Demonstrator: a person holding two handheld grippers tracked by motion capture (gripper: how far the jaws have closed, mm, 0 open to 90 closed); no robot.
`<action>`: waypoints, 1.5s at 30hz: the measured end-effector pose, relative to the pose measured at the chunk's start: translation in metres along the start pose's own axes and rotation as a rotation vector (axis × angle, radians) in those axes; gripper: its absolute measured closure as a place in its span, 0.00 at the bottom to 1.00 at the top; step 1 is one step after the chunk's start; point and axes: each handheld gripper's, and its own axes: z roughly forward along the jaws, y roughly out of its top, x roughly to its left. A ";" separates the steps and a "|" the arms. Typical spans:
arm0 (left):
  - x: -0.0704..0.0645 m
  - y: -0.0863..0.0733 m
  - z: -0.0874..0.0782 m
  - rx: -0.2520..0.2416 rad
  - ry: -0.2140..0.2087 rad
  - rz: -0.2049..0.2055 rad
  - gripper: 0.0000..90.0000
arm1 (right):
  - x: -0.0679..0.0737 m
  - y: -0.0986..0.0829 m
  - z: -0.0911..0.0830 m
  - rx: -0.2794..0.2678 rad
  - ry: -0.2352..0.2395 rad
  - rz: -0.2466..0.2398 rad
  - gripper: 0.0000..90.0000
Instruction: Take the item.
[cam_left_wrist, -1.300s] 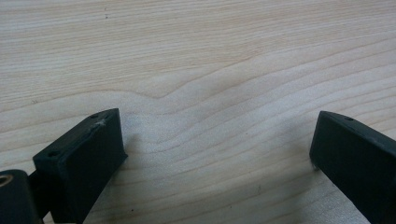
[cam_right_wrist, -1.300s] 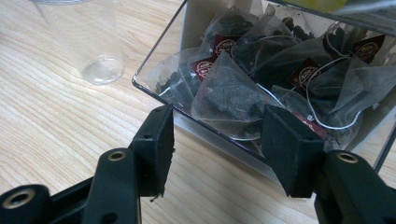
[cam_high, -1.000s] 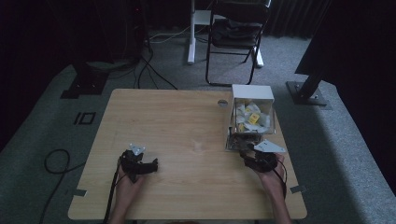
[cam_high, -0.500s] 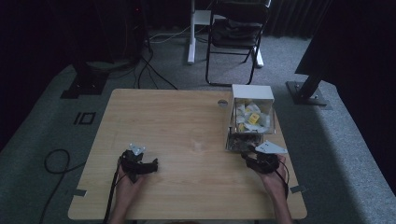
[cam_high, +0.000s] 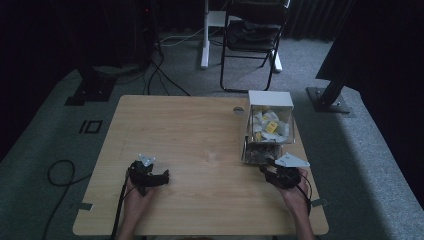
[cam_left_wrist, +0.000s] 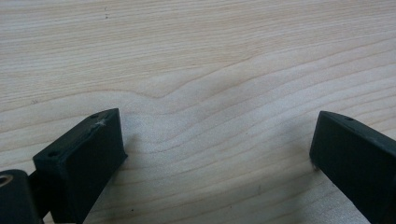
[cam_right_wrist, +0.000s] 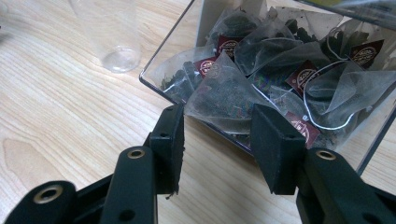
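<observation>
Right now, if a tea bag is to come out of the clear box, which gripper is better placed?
Right. The right gripper is open at the clear box, its jaws either side of a tea bag. The left gripper, also open, is over bare table far across.

A: what's around the wooden table (cam_high: 190, 125)?
B: grey carpet (cam_high: 45, 145), a black folding chair (cam_high: 252, 35) behind it, cables (cam_high: 165, 85) on the floor, white desk leg (cam_high: 205, 35) too.

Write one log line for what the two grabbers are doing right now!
left gripper: open, over bare table | right gripper: open, at clear box | tea bags: in box, ungripped
</observation>
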 end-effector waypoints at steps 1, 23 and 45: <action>0.000 0.000 0.000 0.000 0.000 0.000 0.04 | 0.001 -0.001 -0.001 0.002 0.002 0.001 0.62; 0.000 0.000 0.000 0.000 0.000 0.000 0.04 | -0.009 0.000 -0.012 -0.056 -0.061 0.044 0.61; 0.000 0.000 0.000 0.000 0.000 -0.001 0.04 | -0.009 0.003 0.004 -0.054 -0.010 0.081 0.91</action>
